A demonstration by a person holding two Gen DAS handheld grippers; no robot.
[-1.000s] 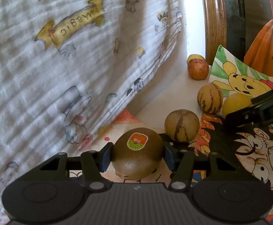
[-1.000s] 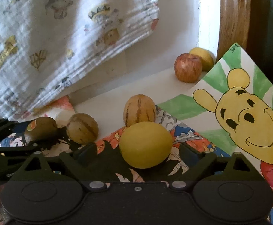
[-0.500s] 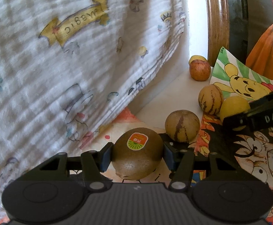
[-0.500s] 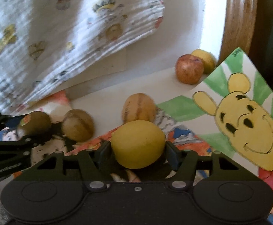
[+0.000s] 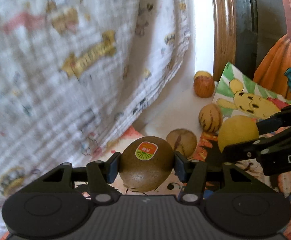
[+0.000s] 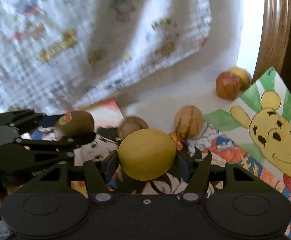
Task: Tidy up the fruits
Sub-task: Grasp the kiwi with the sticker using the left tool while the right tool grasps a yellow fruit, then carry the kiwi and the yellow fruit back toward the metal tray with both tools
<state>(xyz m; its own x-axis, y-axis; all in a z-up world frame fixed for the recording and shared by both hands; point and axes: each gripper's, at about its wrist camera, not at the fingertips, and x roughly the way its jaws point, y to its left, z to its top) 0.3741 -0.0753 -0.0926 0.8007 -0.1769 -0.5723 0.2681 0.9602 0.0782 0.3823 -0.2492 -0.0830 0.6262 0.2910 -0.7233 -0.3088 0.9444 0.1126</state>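
A kiwi (image 5: pixel 146 165) with an orange-green sticker is clamped between the fingers of the left gripper (image 5: pixel 145 165), held over a cartoon print (image 5: pixel 235 170). A yellow fruit (image 6: pixel 147 154) is gripped the same way by the right gripper (image 6: pixel 147 160), just beside the left one and over the same print. Whether either fruit is touching the print cannot be told. Two tan striped fruits (image 6: pixel 188 121) are seen just behind, one at the print's edge (image 5: pixel 181 140), one on the white surface (image 5: pixel 177 108). Farther back, a red apple (image 6: pixel 227 85) is set against another yellow fruit (image 6: pixel 240 76), beside a bear drawing (image 6: pixel 275 132). A patterned white cloth (image 5: pixel 65 60) is draped at the left, blurred.
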